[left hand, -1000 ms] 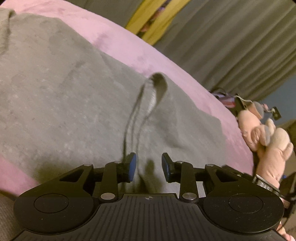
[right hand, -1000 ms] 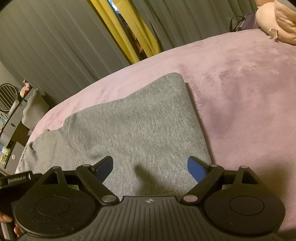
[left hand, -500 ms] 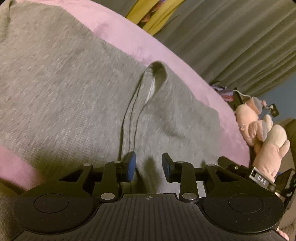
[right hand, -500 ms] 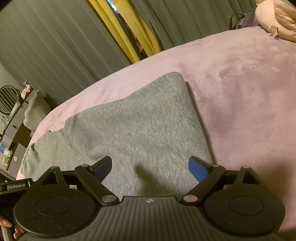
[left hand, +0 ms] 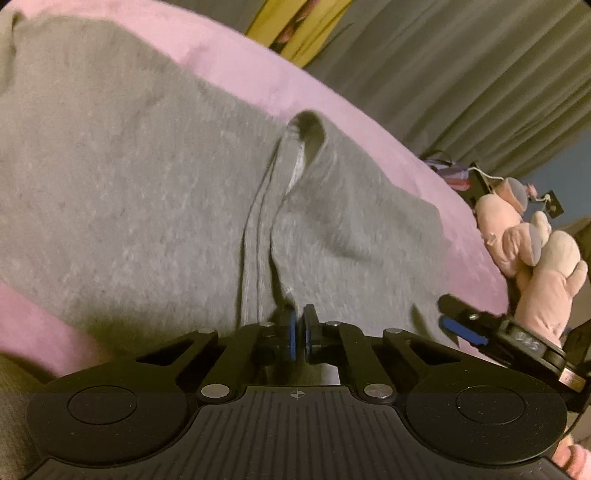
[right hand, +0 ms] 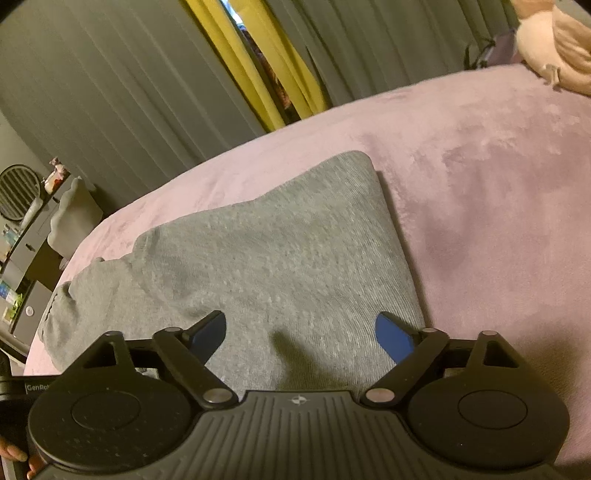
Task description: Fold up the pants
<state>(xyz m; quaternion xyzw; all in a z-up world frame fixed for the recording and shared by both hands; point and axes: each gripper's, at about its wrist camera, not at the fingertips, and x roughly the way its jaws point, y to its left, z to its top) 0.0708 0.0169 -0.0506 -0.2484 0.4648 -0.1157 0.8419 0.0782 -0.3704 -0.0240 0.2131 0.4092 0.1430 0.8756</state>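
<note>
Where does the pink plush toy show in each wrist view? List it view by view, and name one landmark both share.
Left wrist view: the pink plush toy lies at the right edge, beyond the grey pants, just above the right gripper.
Right wrist view: only part of it shows, in the top right corner.
Shared landmark: the yellow curtain between grey curtains.

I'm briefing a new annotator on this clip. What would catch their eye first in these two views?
The gray sweatpants dominate both views, spread across a pink blanket. In the left wrist view, the left gripper has its fingers pinched nearly together on a raised ridge of the fabric, while the right gripper hangs wide open over the folded end. A pink plush toy sits at the blanket's right edge, and a yellow curtain glows between gray ones.
</note>
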